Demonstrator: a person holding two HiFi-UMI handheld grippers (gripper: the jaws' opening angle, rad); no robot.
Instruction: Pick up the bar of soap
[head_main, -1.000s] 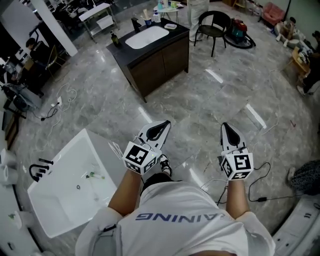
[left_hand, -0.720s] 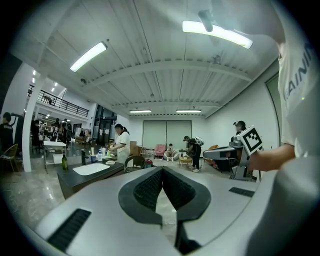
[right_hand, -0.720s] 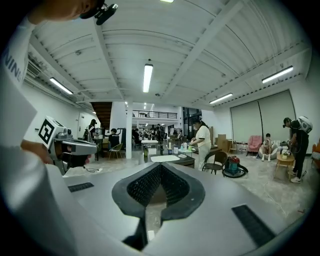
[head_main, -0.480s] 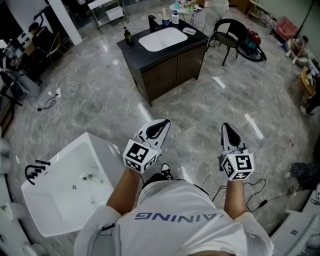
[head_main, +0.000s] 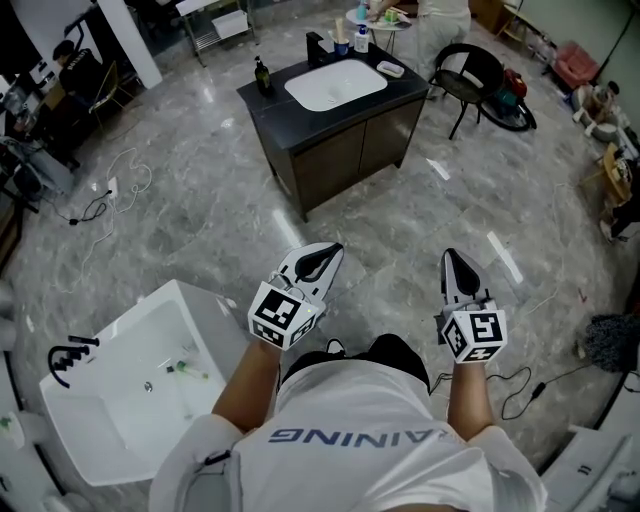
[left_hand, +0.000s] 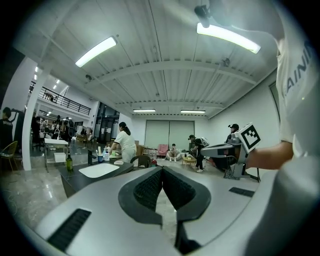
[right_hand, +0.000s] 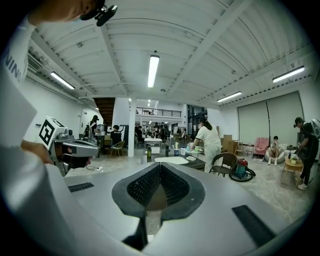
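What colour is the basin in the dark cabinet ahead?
The basin is white, set in a black-topped cabinet; the head view shows it best.

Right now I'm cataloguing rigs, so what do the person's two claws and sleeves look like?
The left claw and right claw are pale grey wedge-shaped shells tapering to a point, lined with black ridged pads. Each carries a white cube printed with black square markers. No cables show on them. The person wears a white short-sleeved T-shirt with grey lettering.
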